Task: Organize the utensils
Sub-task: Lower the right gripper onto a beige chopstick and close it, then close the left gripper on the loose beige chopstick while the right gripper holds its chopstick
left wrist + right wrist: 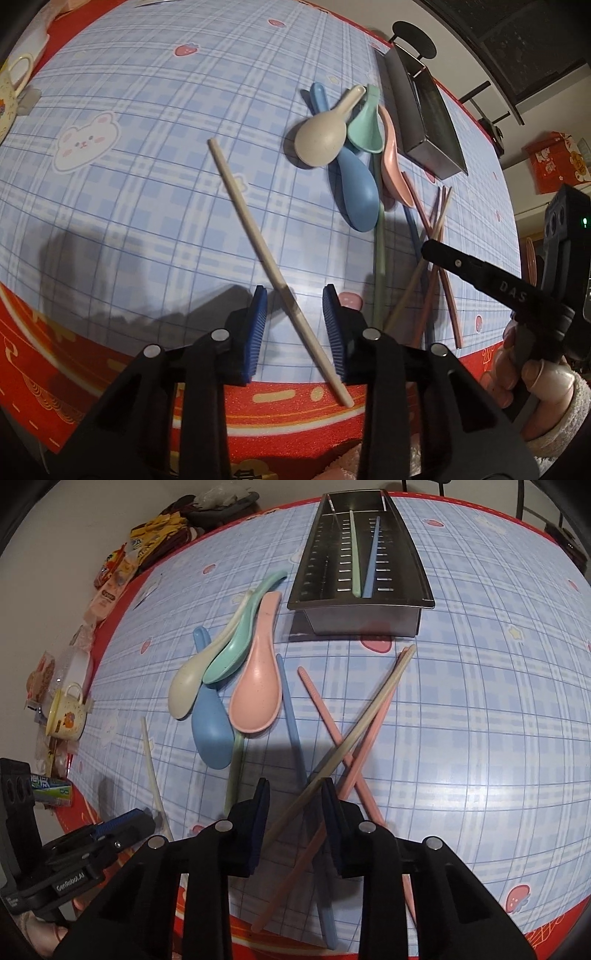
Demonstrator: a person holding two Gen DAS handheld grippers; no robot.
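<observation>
Nearest, left claw [295, 328]: blue pads partly apart, a cream chopstick [258, 240] lying slantwise between them on the desk [147, 206]; pads not seen pressing it. Right claw [295, 812]: jaws likewise narrowed, a beige chopstick [354, 734] passing between the pads close against the right-hand one, contact not clear. Around it, crossed pink chopsticks [365, 731], one blue chopstick [291, 723], one green chopstick [236, 771]. Beyond, heaped spoons: pink spoon [255, 698], blue spoon [212, 731], mint spoon [229, 657], cream spoon [186, 690]. Farthest, steel slotted holder [362, 557] holding one green and one blue stick; mug [66, 716] at the desk's left edge
</observation>
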